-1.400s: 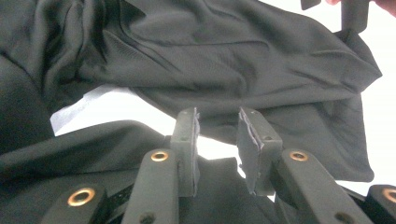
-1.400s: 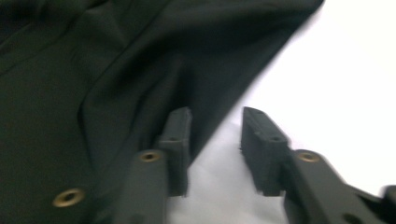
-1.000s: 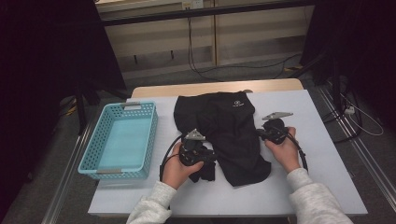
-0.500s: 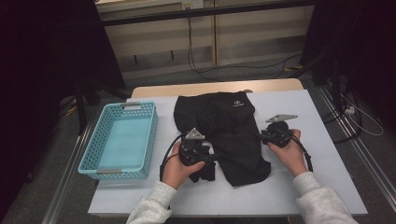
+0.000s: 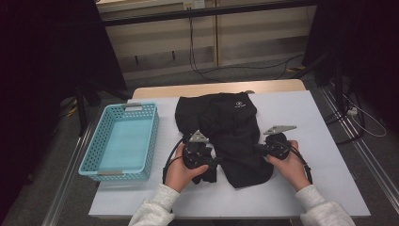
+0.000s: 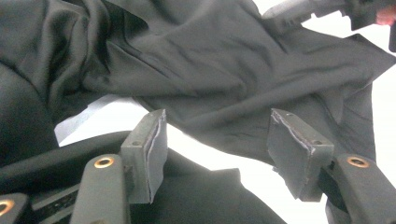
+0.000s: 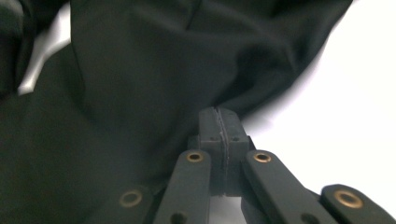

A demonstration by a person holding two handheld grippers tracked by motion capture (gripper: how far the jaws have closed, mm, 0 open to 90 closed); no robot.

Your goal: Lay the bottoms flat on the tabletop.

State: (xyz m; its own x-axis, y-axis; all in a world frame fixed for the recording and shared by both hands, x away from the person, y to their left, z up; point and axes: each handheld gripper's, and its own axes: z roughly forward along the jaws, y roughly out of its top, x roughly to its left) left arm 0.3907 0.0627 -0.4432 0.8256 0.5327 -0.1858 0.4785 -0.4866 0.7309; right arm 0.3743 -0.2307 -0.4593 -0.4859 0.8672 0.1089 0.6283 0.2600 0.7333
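Black garment [image 5: 230, 136] lies spread on the white worktop [image 5: 310, 188], and everything gets placed off it. Nearest the person, at the garment's near left corner, the left claw [image 5: 211, 162] sits low over the cloth; its jaws have just been opening and now stand well apart, pads [image 6: 152, 149] clear of the fabric, a fold of black cloth and a strip of bare worktop showing between them. At the garment's near right edge, the right claw [image 5: 259, 148] points in toward the cloth; its jaws have just snapped closed, pads pressed flat together right at the hem, and whether any cloth is nipped between them I cannot tell. Left of the garment, well apart from it, stands the turquoise basket [image 5: 94, 157]. Farther off, a small white logo [image 5: 240, 104] marks the garment's far end, near the worktop's back edge
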